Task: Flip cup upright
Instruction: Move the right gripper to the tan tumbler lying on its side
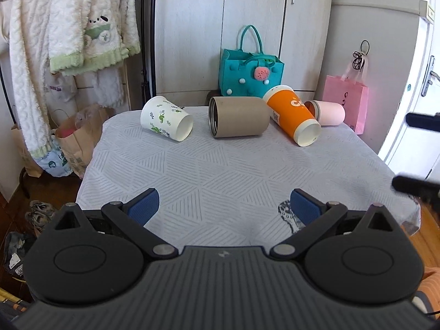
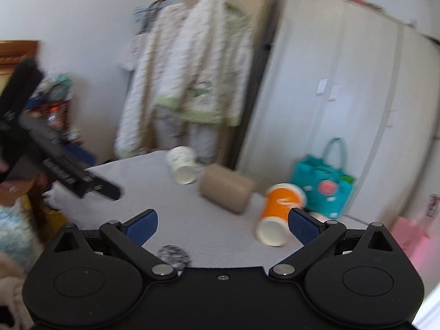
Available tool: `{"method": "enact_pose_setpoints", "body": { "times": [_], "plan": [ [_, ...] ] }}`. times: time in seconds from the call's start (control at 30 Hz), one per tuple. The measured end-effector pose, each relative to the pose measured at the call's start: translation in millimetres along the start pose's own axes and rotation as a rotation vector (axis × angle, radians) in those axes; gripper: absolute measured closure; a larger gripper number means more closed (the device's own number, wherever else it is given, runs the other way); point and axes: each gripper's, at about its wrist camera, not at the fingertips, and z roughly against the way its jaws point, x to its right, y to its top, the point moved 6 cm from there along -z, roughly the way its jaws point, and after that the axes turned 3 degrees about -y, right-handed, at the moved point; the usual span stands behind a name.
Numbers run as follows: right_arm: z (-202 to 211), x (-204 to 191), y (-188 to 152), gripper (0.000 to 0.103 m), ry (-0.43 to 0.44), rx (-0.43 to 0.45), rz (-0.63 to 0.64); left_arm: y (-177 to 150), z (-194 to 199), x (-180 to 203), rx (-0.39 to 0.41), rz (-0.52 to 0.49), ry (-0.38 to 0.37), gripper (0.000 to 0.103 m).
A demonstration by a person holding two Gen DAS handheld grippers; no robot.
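Left gripper (image 1: 225, 206) hangs over the near edge of the grey patterned tablecloth (image 1: 220, 170), blue pads spread wide, nothing between them. Four cups lie on their sides in a row well ahead of it, along the far edge. Ahead-left: white paper cup with green leaf print (image 1: 165, 121), mouth toward the gripper and to the right. Straight ahead: tan metal-lined tumbler (image 1: 238, 116), mouth to the left. Ahead-right: orange paper cup (image 1: 292, 115), mouth toward the gripper, its far end raised and touching the pink tumbler (image 1: 326, 112) behind it. Past the table edge stand a teal felt bag (image 1: 249, 74) and a pink paper bag (image 1: 348, 102); fleece garments (image 1: 68, 33) hang far left. Right gripper (image 2: 222, 224), blurred view, also spread and empty; the orange paper cup (image 2: 277, 213) lies just ahead, close inside its right finger, the tan tumbler (image 2: 225, 191) beyond the gap between the fingers, the white cup (image 2: 183, 165) farther, ahead-left. Path to all cups is unobstructed.
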Motion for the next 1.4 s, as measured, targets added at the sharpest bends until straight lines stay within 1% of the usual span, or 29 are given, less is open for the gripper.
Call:
{"method": "enact_pose_setpoints", "body": {
  "times": [0.17,0.23,0.37,0.63,0.7,0.8,0.87,0.93,1.0,1.07,1.13,1.17,1.27,1.4],
  "plan": [
    [-31.1,-4.2,8.0,0.001,0.069,-0.071,0.098,18.6,-11.4,-9.3,-0.013,0.041,-0.001,0.000],
    [-41.8,-4.0,11.5,0.001,0.119,-0.108,0.134,25.3,-17.6,-13.5,-0.016,0.059,-0.004,0.000],
    [-58.3,0.2,18.7,0.001,0.188,-0.156,0.156,31.8,-36.3,-20.2,-0.042,0.070,-0.007,0.000],
    [-102.8,4.8,27.9,0.001,0.226,-0.206,0.244,39.7,-78.0,-31.4,-0.113,0.097,-0.016,0.000],
    [-115.2,5.3,30.1,0.001,0.234,-0.214,0.263,43.9,-86.4,-34.2,-0.116,0.095,-0.014,0.000],
    [-132.1,7.9,30.9,0.001,0.267,-0.238,0.270,48.4,-96.9,-38.1,-0.100,0.077,-0.013,0.000],
    [-145.0,9.9,30.4,0.001,0.267,-0.245,0.283,50.5,-103.7,-40.2,-0.076,0.064,-0.025,0.000],
    [-157.5,11.1,28.5,0.001,0.249,-0.249,0.320,49.0,-111.7,-44.5,-0.073,0.082,-0.039,0.000],
    [-170.3,11.7,27.9,0.001,0.249,-0.260,0.353,46.8,-119.6,-48.3,-0.077,0.109,-0.071,0.000],
    [-181.1,13.3,28.7,0.001,0.300,-0.272,0.356,45.3,-127.6,-51.9,-0.084,0.145,-0.100,0.000],
    [-191.0,14.7,29.2,0.001,0.346,-0.299,0.328,44.0,-134.2,-55.0,-0.088,0.185,-0.130,0.000],
    [-195.7,14.3,28.8,0.001,0.355,-0.310,0.335,43.0,-137.3,-56.5,-0.094,0.209,-0.150,0.000],
    [-206.2,14.3,29.6,0.001,0.324,-0.292,0.413,40.4,-145.8,-61.5,-0.107,0.282,-0.198,0.000],
    [-223.5,15.8,31.4,0.001,0.304,-0.296,0.510,40.9,-152.9,-61.3,-0.102,0.294,-0.204,0.000]
  ]
}}
